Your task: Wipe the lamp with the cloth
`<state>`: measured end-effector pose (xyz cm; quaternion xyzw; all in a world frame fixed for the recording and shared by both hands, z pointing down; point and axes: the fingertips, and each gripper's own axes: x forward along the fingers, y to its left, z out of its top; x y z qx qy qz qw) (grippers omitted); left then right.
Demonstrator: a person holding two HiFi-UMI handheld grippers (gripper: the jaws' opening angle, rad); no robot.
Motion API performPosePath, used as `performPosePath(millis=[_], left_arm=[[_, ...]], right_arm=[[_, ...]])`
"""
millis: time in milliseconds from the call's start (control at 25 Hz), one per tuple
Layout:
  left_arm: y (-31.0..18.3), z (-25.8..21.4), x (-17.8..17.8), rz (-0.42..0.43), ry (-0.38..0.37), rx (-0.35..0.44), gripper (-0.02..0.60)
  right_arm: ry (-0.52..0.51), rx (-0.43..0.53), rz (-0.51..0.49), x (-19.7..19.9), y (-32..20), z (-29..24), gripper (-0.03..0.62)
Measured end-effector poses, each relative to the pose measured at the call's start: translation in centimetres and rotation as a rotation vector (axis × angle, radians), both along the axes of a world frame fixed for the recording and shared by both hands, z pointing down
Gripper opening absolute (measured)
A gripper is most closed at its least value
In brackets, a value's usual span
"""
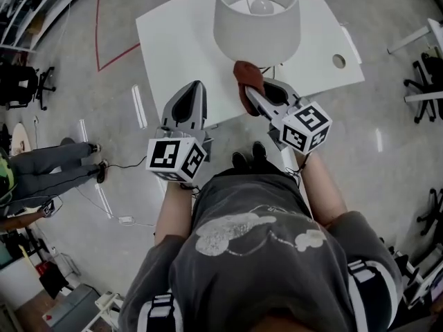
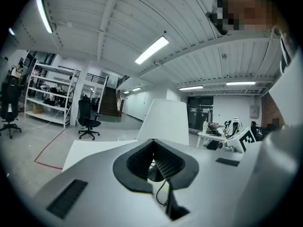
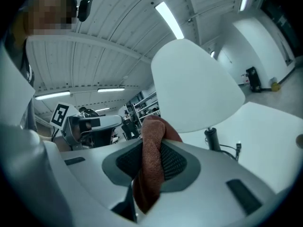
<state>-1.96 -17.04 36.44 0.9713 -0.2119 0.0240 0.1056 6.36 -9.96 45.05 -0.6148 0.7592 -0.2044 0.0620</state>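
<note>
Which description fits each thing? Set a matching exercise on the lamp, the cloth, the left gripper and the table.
Column one:
1. lamp
2. cloth
3. left gripper
4. table

Column two:
A. reddish-brown, clamped by the right gripper
B. white shade, stands on the table
C. jaws together, holding nothing
D. white top, carries the lamp

Pairs: 1-B, 2-A, 3-C, 4-D
</note>
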Motion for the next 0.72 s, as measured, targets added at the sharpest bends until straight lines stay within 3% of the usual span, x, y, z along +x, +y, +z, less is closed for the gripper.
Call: performPosePath(millis=[200, 360, 720], left_arm=[[-1.5, 0.1, -0.9, -0.005, 0.012, -0.004, 0.008], [-3.7, -1.0, -1.6, 0.042, 0.053, 0.004, 0.008], [-8.4, -4.3, -0.2, 0.275, 0.151, 0.042, 0.008]], right_arm=[[0.020, 0.065, -0.044, -2.9, -2.1, -2.3, 0.086], [0.060, 0.136, -0.031, -4.2, -3.6, -6.3, 0.086], [0.154, 0.322, 0.280, -1.0, -5.5, -16.8, 0.086]])
